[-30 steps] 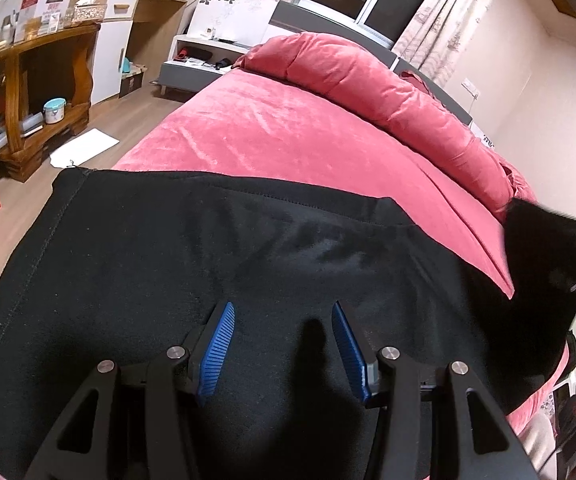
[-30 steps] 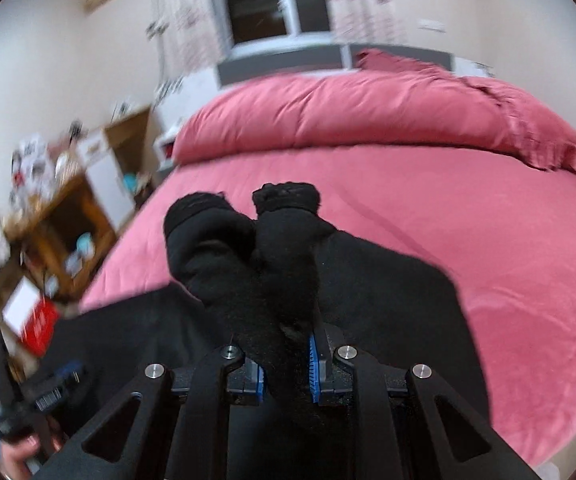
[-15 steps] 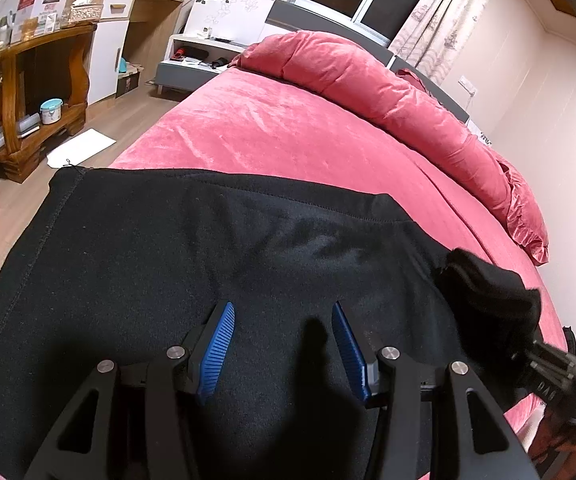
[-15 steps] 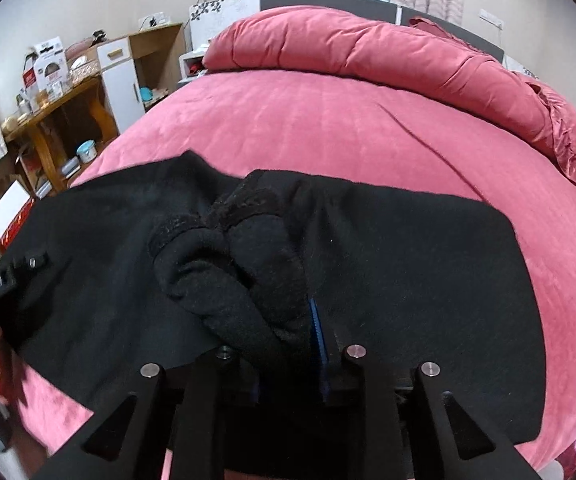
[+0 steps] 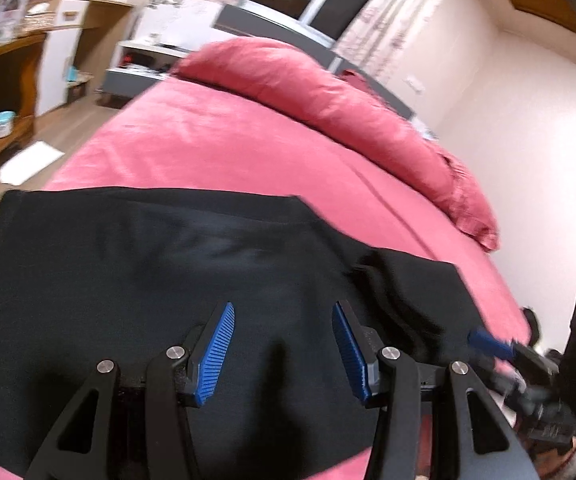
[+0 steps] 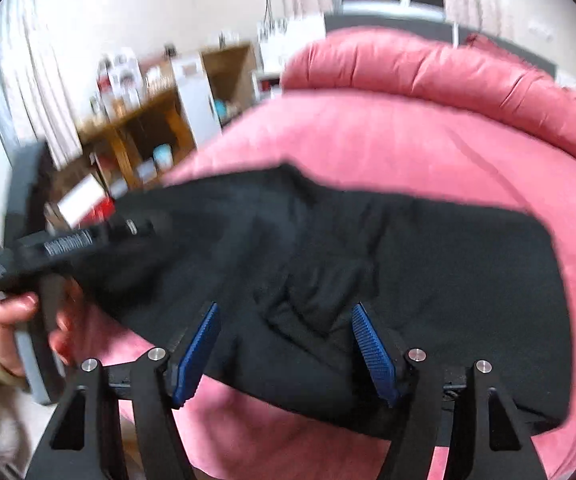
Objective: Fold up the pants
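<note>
1. The right gripper [image 6: 283, 354] has let go of the bunched leg ends; its fingers now stand wide apart, empty
2. The left gripper [image 5: 281, 354] hangs spread, holding nothing
3. The pants [image 6: 428, 272] lie doubled on the pink bed [image 6: 388, 140], so this fold seems placed

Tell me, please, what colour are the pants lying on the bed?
The pants are plain black, lying on a pink-red bed; the left wrist view shows this best.

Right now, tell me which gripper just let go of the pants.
The right gripper: its blue fingers were clamped on the bunched black pants and now stand open. The left gripper was open throughout.
</note>
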Motion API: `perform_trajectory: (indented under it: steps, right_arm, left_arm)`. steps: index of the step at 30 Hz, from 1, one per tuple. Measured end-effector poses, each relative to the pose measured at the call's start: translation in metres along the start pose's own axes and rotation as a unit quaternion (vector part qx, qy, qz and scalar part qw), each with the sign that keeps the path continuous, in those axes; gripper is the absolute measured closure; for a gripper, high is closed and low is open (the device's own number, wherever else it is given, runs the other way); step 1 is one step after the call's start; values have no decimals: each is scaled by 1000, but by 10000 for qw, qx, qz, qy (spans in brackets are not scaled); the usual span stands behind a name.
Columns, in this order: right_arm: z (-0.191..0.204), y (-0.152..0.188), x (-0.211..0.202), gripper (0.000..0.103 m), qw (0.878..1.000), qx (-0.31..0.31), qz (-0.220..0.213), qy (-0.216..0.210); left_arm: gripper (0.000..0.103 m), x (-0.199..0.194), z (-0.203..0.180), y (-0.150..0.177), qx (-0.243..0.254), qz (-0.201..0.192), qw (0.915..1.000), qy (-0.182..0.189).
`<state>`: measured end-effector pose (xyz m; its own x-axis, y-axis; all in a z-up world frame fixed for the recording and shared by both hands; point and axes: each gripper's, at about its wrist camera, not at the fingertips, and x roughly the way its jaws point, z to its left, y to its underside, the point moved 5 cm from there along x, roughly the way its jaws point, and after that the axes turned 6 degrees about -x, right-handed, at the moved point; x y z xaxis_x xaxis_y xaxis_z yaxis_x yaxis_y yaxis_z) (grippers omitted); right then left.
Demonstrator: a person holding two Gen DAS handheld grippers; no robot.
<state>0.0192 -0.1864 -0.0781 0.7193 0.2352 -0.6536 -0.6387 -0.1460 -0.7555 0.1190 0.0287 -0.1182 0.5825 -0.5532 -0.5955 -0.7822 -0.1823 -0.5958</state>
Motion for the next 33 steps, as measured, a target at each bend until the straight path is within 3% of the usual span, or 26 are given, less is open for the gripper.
perform_trajectory:
  steps: [2, 4, 7, 8, 11, 15, 19, 21, 22, 24, 25, 29, 31, 32, 33]
  right_arm:
    - [-25, -3, -18, 34, 9984, 254, -292, 401]
    - [-55, -2, -26, 37, 9931, 556, -324, 981]
    - [-101, 6, -25, 59, 9822, 997, -89, 1589]
    - [-116, 10, -23, 62, 9785, 1208, 0, 1673]
    - [-143, 22, -19, 64, 9731, 1657, 83, 1600]
    - [-156, 36, -5, 65, 9729, 1704, 201, 1549]
    - [-158, 47, 14, 65, 9756, 1359, 625, 1609]
    - [-158, 54, 17, 65, 9754, 1337, 654, 1629]
    - [-157, 56, 15, 64, 9754, 1353, 596, 1637]
    - [-158, 56, 15, 64, 9756, 1384, 543, 1615]
    - [-159, 56, 15, 64, 9757, 1416, 523, 1588]
    - [-158, 53, 3, 64, 9762, 1556, 257, 1488]
    - [-156, 53, 8, 64, 9768, 1475, 348, 1515]
    - [-154, 54, 11, 64, 9764, 1407, 415, 1584]
    - [-152, 55, 16, 64, 9765, 1328, 479, 1630]
  left_arm:
    - [47, 5, -18, 4, 54, 172, 9996, 193]
    - [44, 10, -33, 7, 54, 290, 9990, 323]
    - [39, 21, -52, 8, -97, 471, 9977, 479]
    - [38, 28, -57, 6, -197, 530, 9971, 509]
    - [35, 48, -66, 5, -454, 858, 9939, 514]
    - [35, 78, -75, 11, -745, 1438, 9844, 685]
    - [35, 102, -79, 23, -700, 1664, 9831, 292]
    - [37, 109, -85, 27, -415, 1649, 9854, 31]
    - [39, 111, -89, 28, -206, 1611, 9867, -84]
    - [76, 110, -97, 29, 78, 1587, 9873, -70]
    - [83, 108, -100, 29, 142, 1638, 9864, -47]
    - [88, 69, -105, 22, 179, 1100, 9934, 258]
    - [90, 66, -96, 27, 272, 1047, 9941, -26]
    - [90, 75, -86, 35, 359, 1199, 9916, -321]
    - [89, 81, -81, 40, 392, 1281, 9903, -367]
